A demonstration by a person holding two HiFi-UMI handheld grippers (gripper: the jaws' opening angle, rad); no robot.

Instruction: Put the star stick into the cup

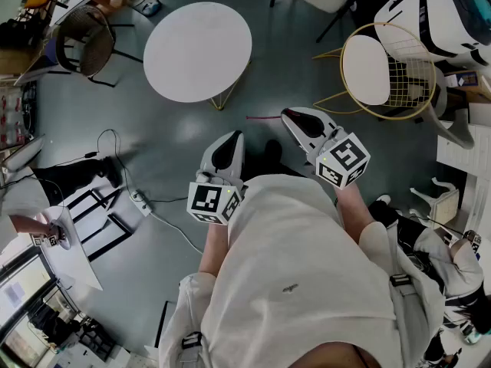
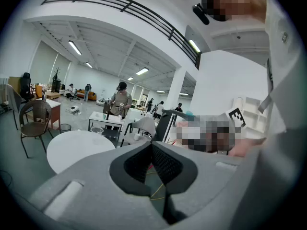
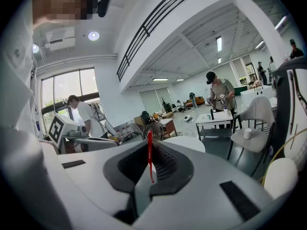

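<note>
Close at your waist, your left tool (image 1: 232, 136) has its jaws closed together on nothing, spare for now. Beside it, your right tool (image 1: 286, 114) is clamped tight on the star stick (image 3: 149, 161). The thin red shaft juts past its tips, likely left long so the end can be aimed into an opening. Beyond stands the round white desk (image 1: 197, 52). No cup shows on it for certain, so the drop looks not yet begun.

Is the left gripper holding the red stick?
No, the red stick is pinched in the right gripper, while the left gripper is shut with nothing in it.
</note>
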